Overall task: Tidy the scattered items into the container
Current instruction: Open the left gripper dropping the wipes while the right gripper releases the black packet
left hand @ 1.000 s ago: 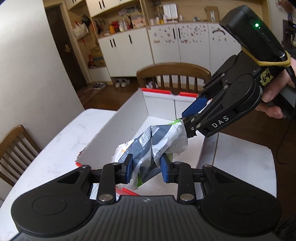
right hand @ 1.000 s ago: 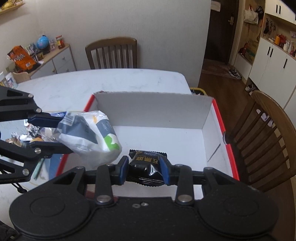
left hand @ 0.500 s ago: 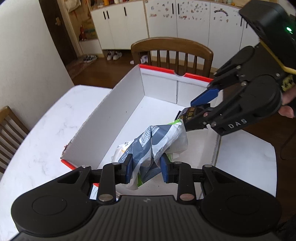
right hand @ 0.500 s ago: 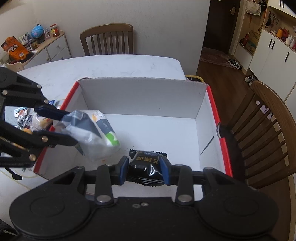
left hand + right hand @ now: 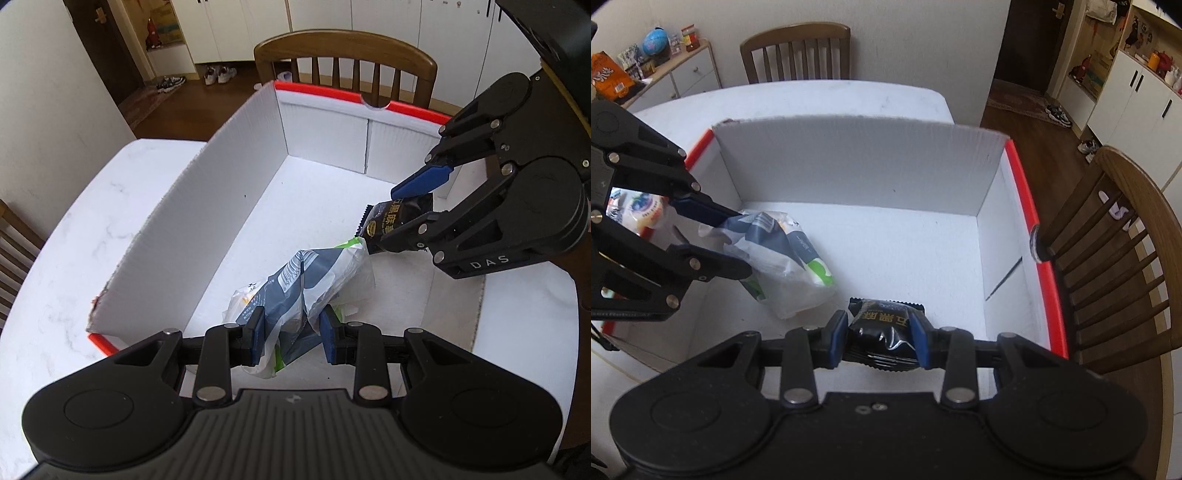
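A white corrugated-plastic box with red rim edges (image 5: 236, 206) stands open on a white marble-look table (image 5: 85, 236). Its floor is bare apart from what the two grippers hold over it. The left gripper (image 5: 291, 334) is clamped on a crumpled grey, white and green plastic snack bag (image 5: 314, 273), which hangs inside the box walls low over the near part of the floor; whether it touches the floor cannot be told. The right gripper (image 5: 879, 338) is clamped on a small glossy black snack packet with gold lettering (image 5: 882, 328), held inside the box just beside the far end of the bag. A few other packets (image 5: 639, 210) lie on the table outside the box's left wall, seen in the right wrist view behind the left gripper's linkage. Wooden chairs (image 5: 347, 62) stand at the table's edges.

Compared with a second ago, both grippers have come lower and further into the box: the walls now rise around the bag and the packet, and the room beyond has mostly dropped out of view. Both grips are unchanged.
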